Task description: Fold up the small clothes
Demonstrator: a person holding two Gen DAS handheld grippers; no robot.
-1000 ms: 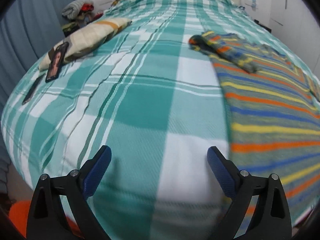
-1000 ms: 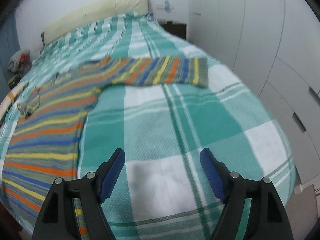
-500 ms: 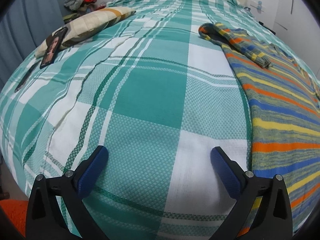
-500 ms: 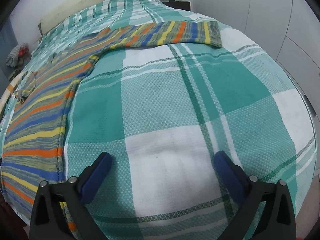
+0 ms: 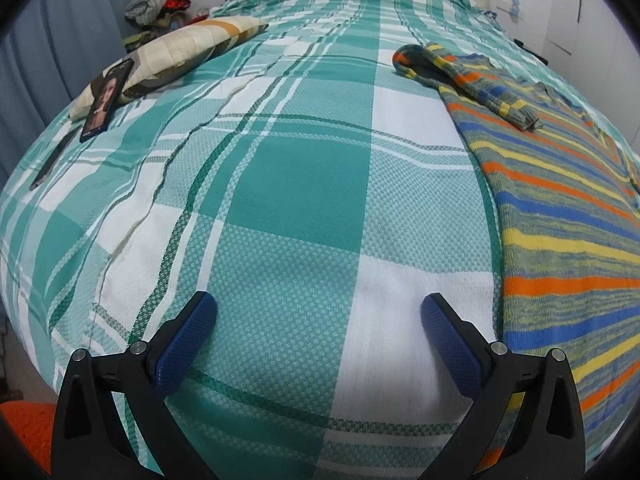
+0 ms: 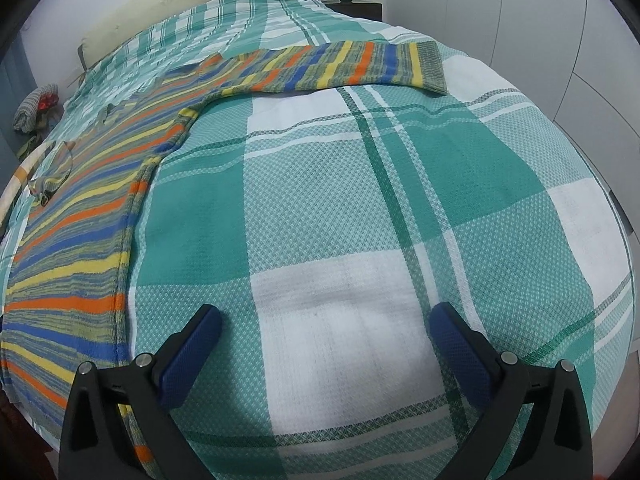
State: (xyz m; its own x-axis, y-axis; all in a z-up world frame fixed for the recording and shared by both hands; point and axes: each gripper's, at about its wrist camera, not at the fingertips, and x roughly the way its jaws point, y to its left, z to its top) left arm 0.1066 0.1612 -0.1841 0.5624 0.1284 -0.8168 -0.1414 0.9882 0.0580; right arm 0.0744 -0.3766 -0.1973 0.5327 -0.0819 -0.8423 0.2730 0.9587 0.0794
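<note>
Striped knit sweater point(image 5: 560, 216) right of left fingers: lower hem cut by frame edge. In right view, sweater point(image 6: 80, 240) left of fingers, body cut off. Clutter heap point(image 5: 160, 4) far left: indistinct.

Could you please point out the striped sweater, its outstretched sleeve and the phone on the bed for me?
striped sweater point(image 5: 560, 208): left wrist view, on the flat body panel.
outstretched sleeve point(image 6: 344, 66): right wrist view, on the middle of the sleeve.
phone point(image 5: 107, 100): left wrist view, on its lit screen.

Both the left gripper point(image 5: 319, 307) and right gripper point(image 6: 325, 318) pair black arms, silver screws and blue textured fingers point(image 5: 186, 340).
</note>
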